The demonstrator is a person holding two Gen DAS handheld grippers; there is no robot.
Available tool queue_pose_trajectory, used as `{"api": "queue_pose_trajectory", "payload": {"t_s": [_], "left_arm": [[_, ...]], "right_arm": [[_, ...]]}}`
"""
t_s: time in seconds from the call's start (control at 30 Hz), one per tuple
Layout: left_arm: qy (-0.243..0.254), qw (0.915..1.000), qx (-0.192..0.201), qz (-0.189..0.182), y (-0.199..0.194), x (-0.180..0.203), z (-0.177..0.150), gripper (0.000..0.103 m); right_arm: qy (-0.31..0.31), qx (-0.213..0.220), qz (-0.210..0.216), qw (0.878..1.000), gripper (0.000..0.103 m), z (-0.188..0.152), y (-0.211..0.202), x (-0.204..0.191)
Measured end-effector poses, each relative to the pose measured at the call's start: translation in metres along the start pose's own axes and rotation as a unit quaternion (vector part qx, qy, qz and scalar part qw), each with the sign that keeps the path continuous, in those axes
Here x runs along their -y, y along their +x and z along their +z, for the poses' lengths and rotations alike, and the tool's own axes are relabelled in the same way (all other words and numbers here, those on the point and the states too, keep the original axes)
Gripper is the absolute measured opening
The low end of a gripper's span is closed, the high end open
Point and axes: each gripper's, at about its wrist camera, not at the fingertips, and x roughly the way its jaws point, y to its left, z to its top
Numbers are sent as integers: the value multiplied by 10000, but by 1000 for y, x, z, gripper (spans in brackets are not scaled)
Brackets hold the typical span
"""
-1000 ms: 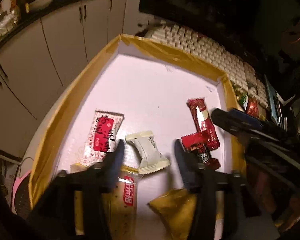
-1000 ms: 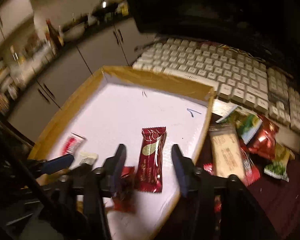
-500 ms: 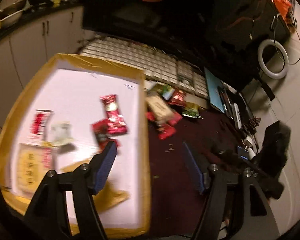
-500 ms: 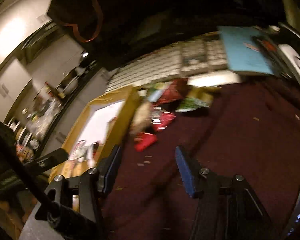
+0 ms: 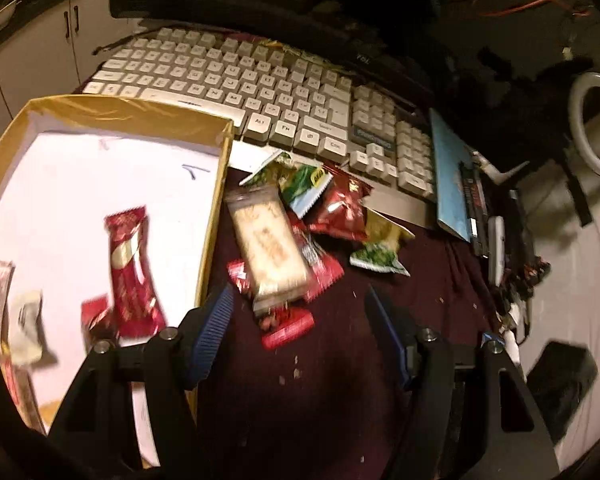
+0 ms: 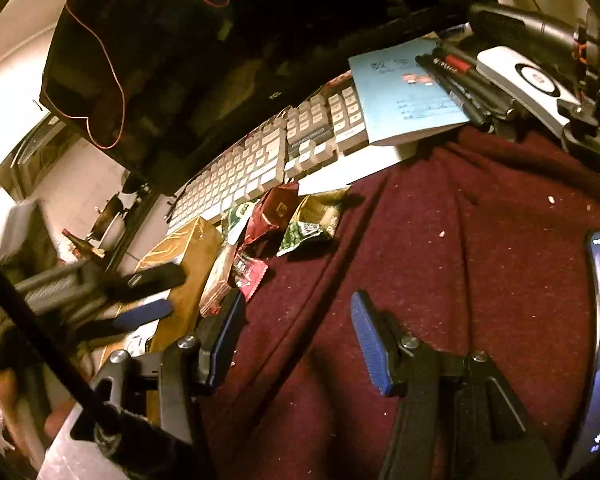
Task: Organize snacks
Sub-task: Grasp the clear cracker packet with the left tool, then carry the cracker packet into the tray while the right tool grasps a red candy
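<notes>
On the maroon cloth below the keyboard, the pale cracker packet tops the snack pile, lengthwise just ahead of the empty, wide left gripper, nearer than the open, empty right gripper.

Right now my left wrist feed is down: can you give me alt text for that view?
The left tongs hang open and empty over a maroon cloth, aimed at a loose pile of snack packets. Left of the pile stands a yellow-walled box already holding several packets, with a white keyboard behind.
</notes>
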Motion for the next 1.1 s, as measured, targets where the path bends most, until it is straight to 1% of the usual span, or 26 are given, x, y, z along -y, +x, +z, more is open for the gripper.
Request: {"api": "queue_pose_trajectory", "payload": {"t_s": [0.07,0.1,0.13,0.2,0.23,0.27,0.3,0.33,0.37,0.43,0.5,0.53,0.57,0.6,0.67,0.73,0.8,0.93,1.0,1.07,1.1], "left_arm": [[-26,9999,-85,120,9,1,10,66],[100,9993,-50,348,13,6,16,66],[120,9990,-70,427,16,6,19,65],[96,9981,-257,560,26,8,25,65],[127,9975,-298,635,29,8,26,62],[136,9967,-351,724,34,8,28,57],[80,9954,-445,845,40,6,29,54],[82,9944,-454,951,42,6,30,48],[144,9931,-409,1092,43,8,31,47],[179,9926,-444,1118,46,10,31,45],[282,9919,-383,1176,46,10,28,44],[335,9917,-357,1186,46,11,26,40],[427,9912,-348,1207,44,12,23,34],[522,9906,-369,1213,43,15,20,34],[607,9928,-363,965,39,19,15,34],[598,9933,-250,954,31,15,8,34],[523,9964,-172,649,17,7,-1,34],[376,9992,48,83,-19,1,-19,34],[309,9987,238,-326,-40,-2,-28,34],[247,9970,431,-588,-59,-9,-39,34],[228,9964,490,-652,-66,-14,-45,34]], "right_arm": [[-72,-56,39,10000,56,0,3,-3],[-101,-63,50,9999,56,0,4,-3],[-117,-30,48,9999,56,-1,2,-4],[-123,5,110,9999,56,-2,0,-4],[-113,4,112,9999,56,-3,-1,-3],[-109,1,73,9999,56,-3,-1,-3],[-118,-16,64,9999,56,-2,1,-3],[-126,-32,96,9999,56,-2,2,-3],[-135,-32,113,9998,56,-2,1,-4],[-123,-40,101,9999,56,-1,2,-3],[-106,-72,140,9998,56,-2,2,-3],[-92,-65,141,9998,56,-1,3,-3],[-85,-65,124,9999,56,-1,3,-3],[-86,-86,124,9998,56,-1,3,-3],[-90,-92,136,9998,56,-1,3,-4],[-102,-100,137,9998,56,-1,4,-4],[-122,-99,129,9998,56,-1,4,-5],[-234,-190,212,9993,56,-3,7,-9],[-390,-268,300,9984,56,-5,9,-14],[-578,-297,335,9973,56,-8,11,-20],[-715,-321,287,9965,56,-11,13,-26]]}}
